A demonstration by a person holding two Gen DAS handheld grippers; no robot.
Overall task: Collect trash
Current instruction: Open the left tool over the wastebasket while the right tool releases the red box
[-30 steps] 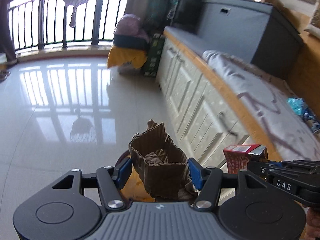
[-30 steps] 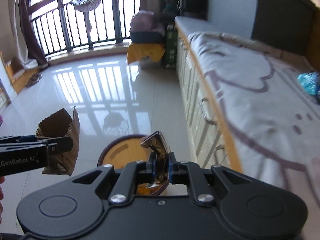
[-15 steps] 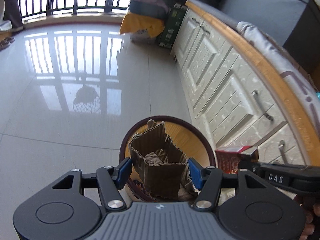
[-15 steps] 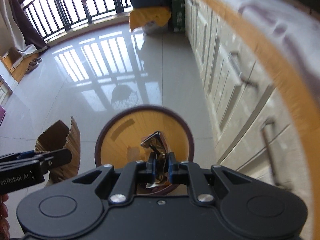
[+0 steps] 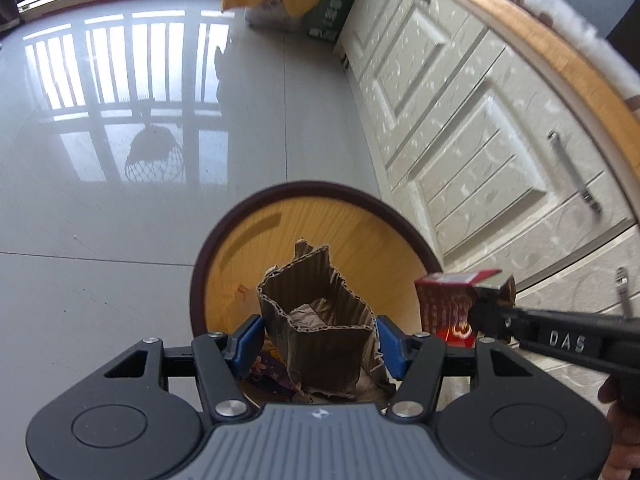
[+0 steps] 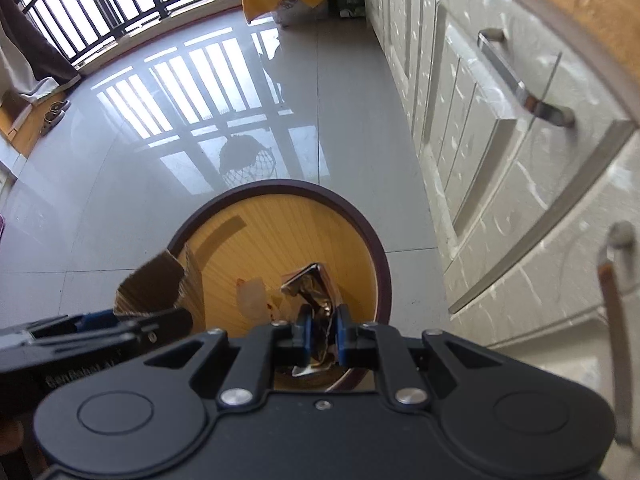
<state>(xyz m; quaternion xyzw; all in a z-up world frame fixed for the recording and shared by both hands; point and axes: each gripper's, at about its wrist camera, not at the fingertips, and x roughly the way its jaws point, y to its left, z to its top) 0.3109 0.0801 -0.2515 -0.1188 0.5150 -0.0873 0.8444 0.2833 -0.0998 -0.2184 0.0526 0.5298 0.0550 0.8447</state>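
The left tool (image 5: 320,338) grips a crumpled piece of corrugated cardboard (image 5: 320,312) between its blue pads, which press on both sides of it. The right tool (image 6: 320,330) is clamped tight on a small red carton (image 5: 444,304) with a shiny foil lining. Both pieces of trash hang just ahead of their tools, directly over the round bin (image 6: 376,252) with its dark rim and yellow inside. Some litter already lies at the bottom of the bin. White cabinet drawers (image 5: 472,152) stand to the tools' right, beside the glossy tiled floor (image 5: 120,240).
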